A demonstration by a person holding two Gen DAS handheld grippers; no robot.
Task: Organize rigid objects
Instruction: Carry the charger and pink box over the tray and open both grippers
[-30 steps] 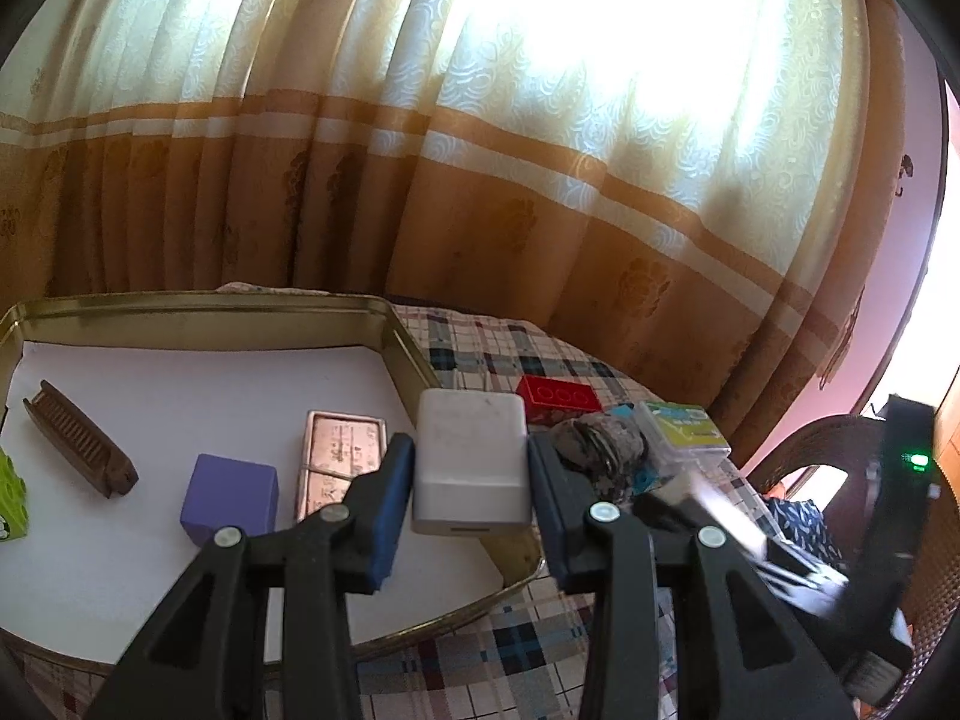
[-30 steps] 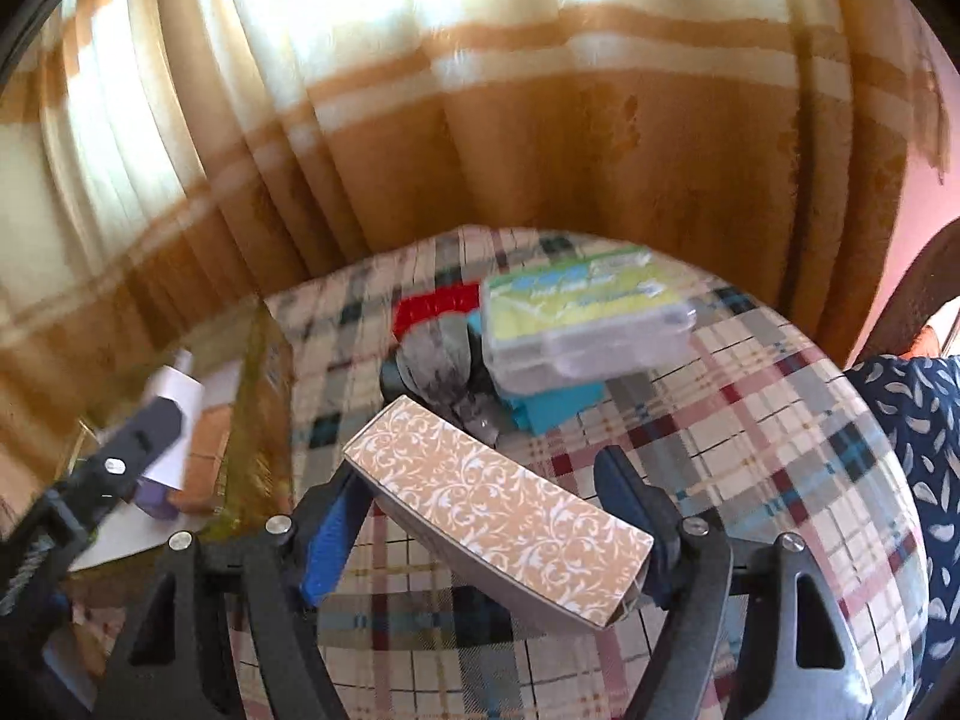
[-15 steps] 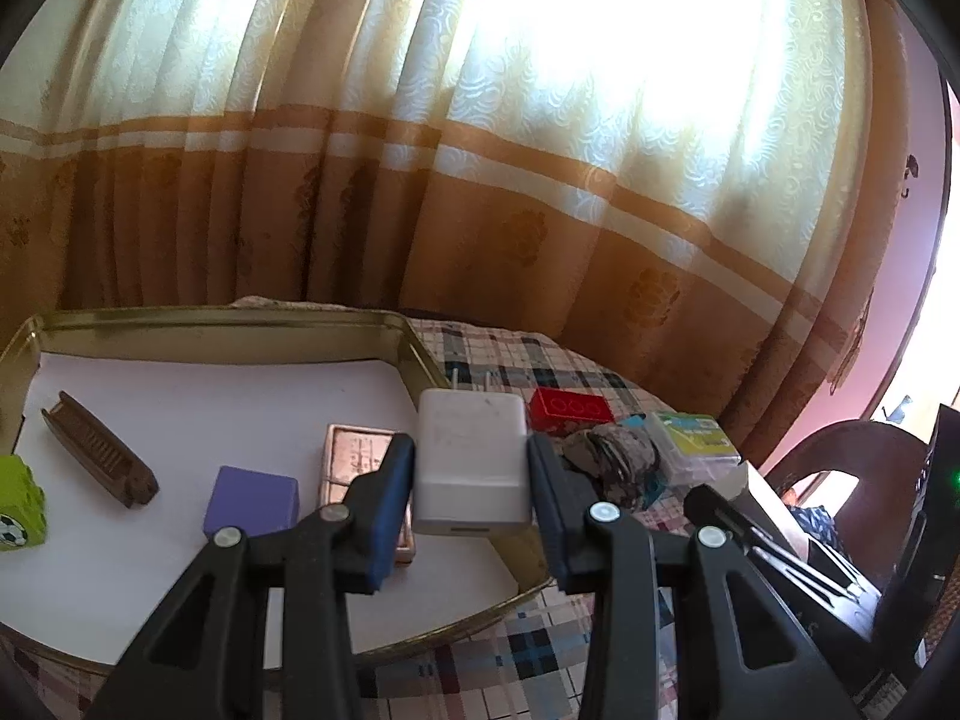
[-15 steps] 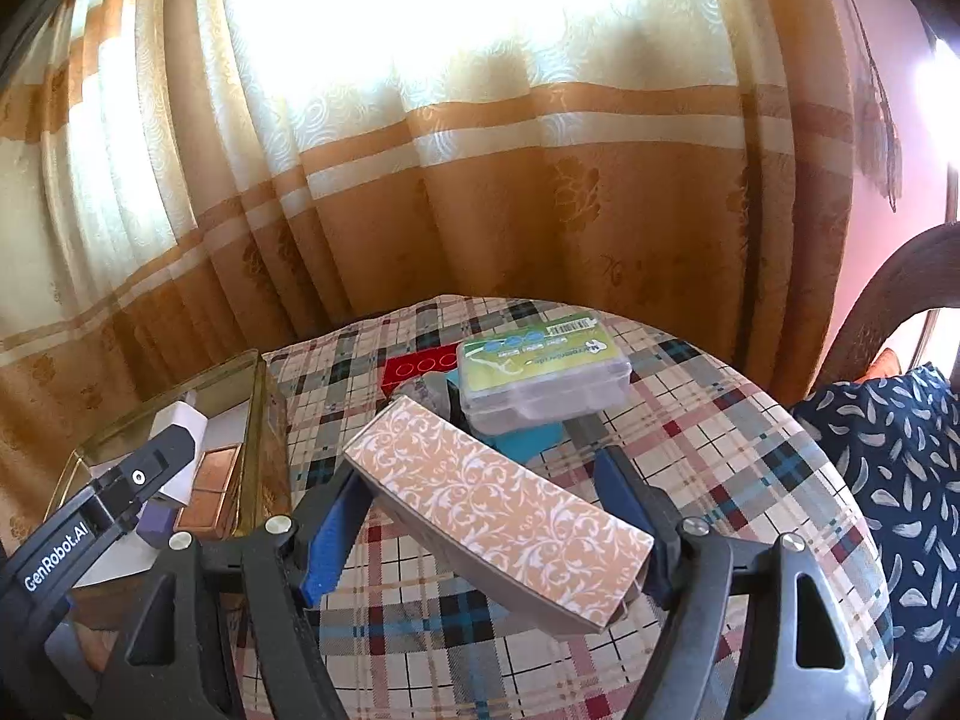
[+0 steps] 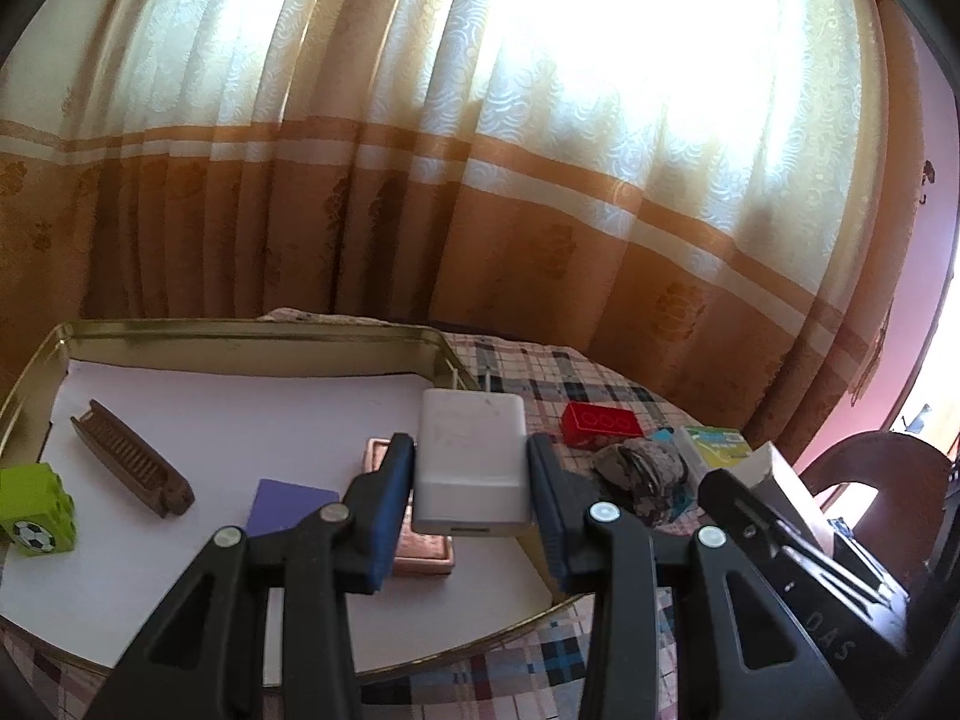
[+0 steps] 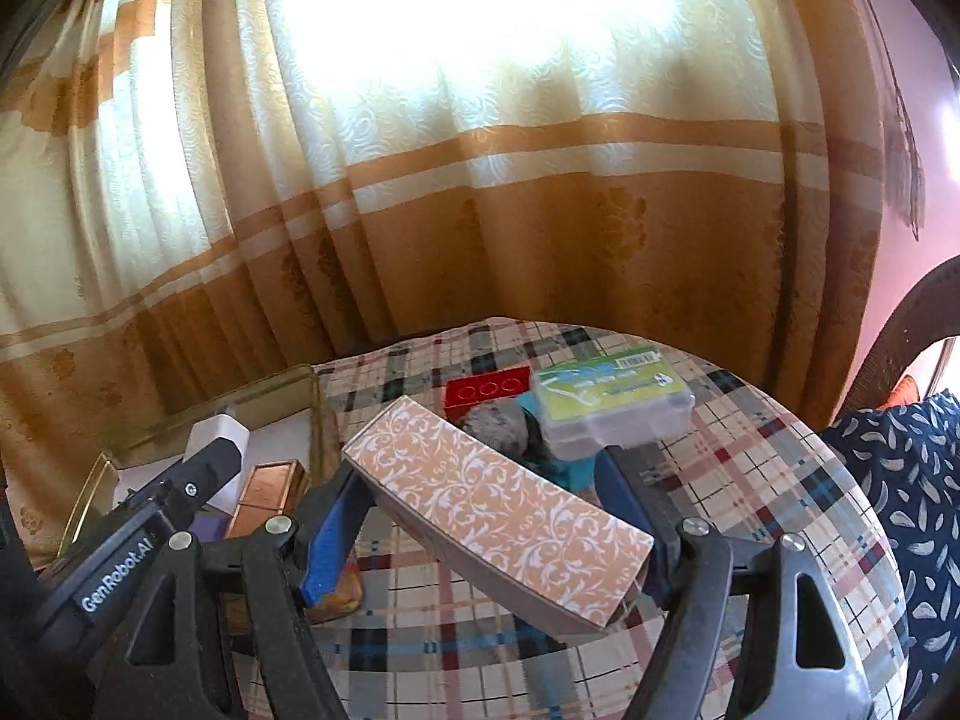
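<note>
The left gripper (image 5: 471, 495) is clamped on a white charger block (image 5: 471, 462) above the gold tray's (image 5: 240, 333) near right corner, ready to set inside, while the right gripper (image 6: 486, 516) clasps a patterned box (image 6: 498, 507) over the plaid worktop (image 6: 750, 480), apparently tray-bound too.

One white charger (image 5: 471, 459) and one patterned box (image 6: 498, 507) are being counted between jaws; beyond the grippers, one wooden comb (image 5: 132, 465), one green block (image 5: 36, 507), one purple block (image 5: 288, 504), one red brick (image 5: 600, 425) are being seen
</note>
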